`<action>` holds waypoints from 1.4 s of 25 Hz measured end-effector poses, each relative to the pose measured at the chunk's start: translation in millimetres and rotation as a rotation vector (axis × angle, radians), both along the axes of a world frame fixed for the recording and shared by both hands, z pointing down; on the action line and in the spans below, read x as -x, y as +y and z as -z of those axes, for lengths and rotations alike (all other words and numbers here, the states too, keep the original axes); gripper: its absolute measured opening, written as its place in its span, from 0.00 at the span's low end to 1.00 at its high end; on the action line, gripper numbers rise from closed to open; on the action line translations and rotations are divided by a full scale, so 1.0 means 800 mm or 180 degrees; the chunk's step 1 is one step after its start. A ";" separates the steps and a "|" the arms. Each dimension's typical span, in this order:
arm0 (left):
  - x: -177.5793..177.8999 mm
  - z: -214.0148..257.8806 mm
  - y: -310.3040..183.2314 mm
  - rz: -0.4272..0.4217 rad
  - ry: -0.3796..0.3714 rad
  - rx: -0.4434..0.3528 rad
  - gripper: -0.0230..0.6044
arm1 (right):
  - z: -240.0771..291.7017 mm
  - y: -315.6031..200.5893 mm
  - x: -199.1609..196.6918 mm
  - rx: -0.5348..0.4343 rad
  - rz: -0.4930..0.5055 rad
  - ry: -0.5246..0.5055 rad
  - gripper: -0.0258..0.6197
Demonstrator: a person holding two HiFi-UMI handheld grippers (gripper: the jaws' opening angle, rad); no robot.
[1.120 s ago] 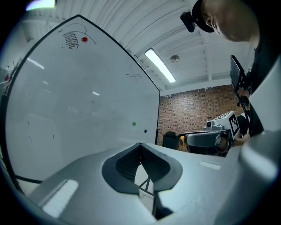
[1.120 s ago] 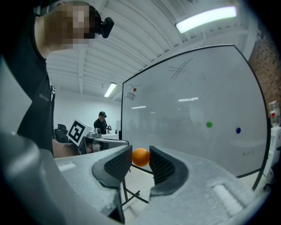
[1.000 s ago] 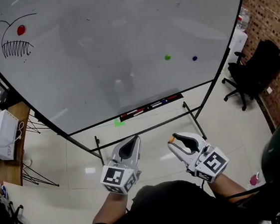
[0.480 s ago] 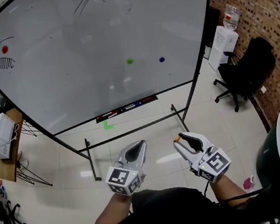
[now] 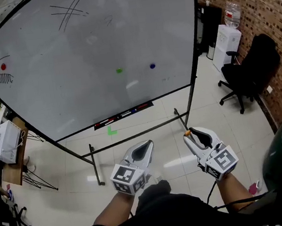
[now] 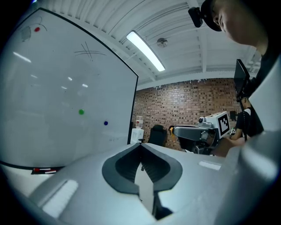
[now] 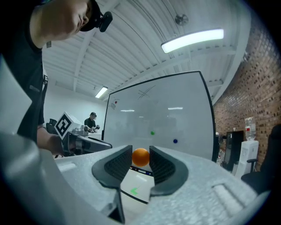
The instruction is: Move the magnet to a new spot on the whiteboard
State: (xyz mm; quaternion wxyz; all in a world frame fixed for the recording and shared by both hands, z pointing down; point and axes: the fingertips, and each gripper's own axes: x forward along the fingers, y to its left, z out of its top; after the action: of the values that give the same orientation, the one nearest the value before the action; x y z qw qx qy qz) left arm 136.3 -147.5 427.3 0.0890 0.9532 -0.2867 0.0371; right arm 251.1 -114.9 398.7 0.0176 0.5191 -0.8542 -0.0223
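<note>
A small orange magnet (image 7: 140,157) is pinched between the tips of my right gripper (image 7: 140,159), which is shut on it; in the head view the orange magnet (image 5: 187,131) shows at the tip of that gripper (image 5: 188,133). The whiteboard (image 5: 73,47) stands on its frame well ahead of both grippers, apart from them. A green magnet (image 5: 119,71), a blue magnet (image 5: 152,66) and a red magnet (image 5: 3,66) stick to it. My left gripper (image 5: 149,143) hangs beside the right one, its jaws closed with nothing between them (image 6: 140,145).
A marker tray (image 5: 123,115) runs along the board's lower edge, with green floor tape (image 5: 111,131) beneath. A black office chair (image 5: 250,69) and a water dispenser (image 5: 227,36) stand at right by the brick wall. A wooden table (image 5: 10,163) with a white box (image 5: 6,142) is at left.
The view has swung, so the whiteboard and its magnets have slid left and look farther off. Both grippers have drifted slightly right. The orange magnet stays in the right gripper.
</note>
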 end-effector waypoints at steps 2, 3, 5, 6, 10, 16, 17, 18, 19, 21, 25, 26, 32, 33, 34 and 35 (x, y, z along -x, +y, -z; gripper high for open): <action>-0.014 0.010 -0.013 -0.0027 -0.0023 -0.0029 0.06 | 0.016 -0.021 -0.015 -0.0107 -0.0026 0.0074 0.21; -0.020 0.016 -0.023 -0.0037 -0.0023 -0.0064 0.06 | 0.027 -0.035 -0.023 -0.0172 -0.0039 0.0119 0.21; -0.035 0.031 -0.048 -0.0041 0.0013 -0.0143 0.06 | 0.056 -0.070 -0.041 -0.0316 -0.0055 0.0212 0.21; -0.043 0.040 -0.063 -0.0042 0.0044 -0.0185 0.06 | 0.073 -0.090 -0.051 -0.0387 -0.0055 0.0247 0.21; -0.085 0.085 -0.127 -0.0090 0.0220 -0.0397 0.06 | 0.155 -0.177 -0.092 -0.0661 -0.0082 0.0432 0.21; -0.138 0.113 -0.202 -0.0287 0.0276 -0.0679 0.06 | 0.275 -0.307 -0.148 -0.1014 -0.0324 0.0885 0.21; -0.144 0.110 -0.212 -0.0304 0.0273 -0.0659 0.06 | 0.293 -0.323 -0.158 -0.1076 -0.0367 0.0919 0.21; -0.151 0.107 -0.221 -0.0311 0.0276 -0.0634 0.06 | 0.312 -0.337 -0.168 -0.1139 -0.0404 0.0950 0.21; -0.157 0.105 -0.230 -0.0307 0.0289 -0.0610 0.06 | 0.331 -0.349 -0.176 -0.1204 -0.0432 0.0987 0.21; -0.169 0.101 -0.247 -0.0281 0.0361 -0.0528 0.06 | 0.366 -0.370 -0.193 -0.1300 -0.0471 0.1063 0.21; -0.182 0.105 -0.264 -0.0194 0.0458 -0.0452 0.06 | 0.425 -0.410 -0.221 -0.1379 -0.0543 0.1194 0.21; -0.184 0.110 -0.266 -0.0145 0.0424 -0.0507 0.06 | 0.443 -0.419 -0.226 -0.1425 -0.0552 0.1233 0.21; -0.191 0.100 -0.281 0.0213 0.0211 -0.0658 0.06 | 0.517 -0.479 -0.232 -0.1561 -0.0507 0.1324 0.21; -0.195 0.105 -0.283 0.0236 0.0225 -0.0673 0.06 | 0.521 -0.488 -0.229 -0.1554 -0.0477 0.1358 0.21; -0.200 0.112 -0.285 0.0251 0.0257 -0.0655 0.06 | 0.523 -0.496 -0.225 -0.1548 -0.0443 0.1396 0.21; -0.206 0.122 -0.287 0.0255 0.0304 -0.0614 0.06 | 0.523 -0.502 -0.220 -0.1550 -0.0411 0.1432 0.21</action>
State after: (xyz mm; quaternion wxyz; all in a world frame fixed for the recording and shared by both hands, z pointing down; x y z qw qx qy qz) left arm 300.9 -377.3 330.0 0.0119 0.9458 -0.3222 -0.0398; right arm 427.2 -516.6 -20.0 0.0825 0.5433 -0.7639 -0.3385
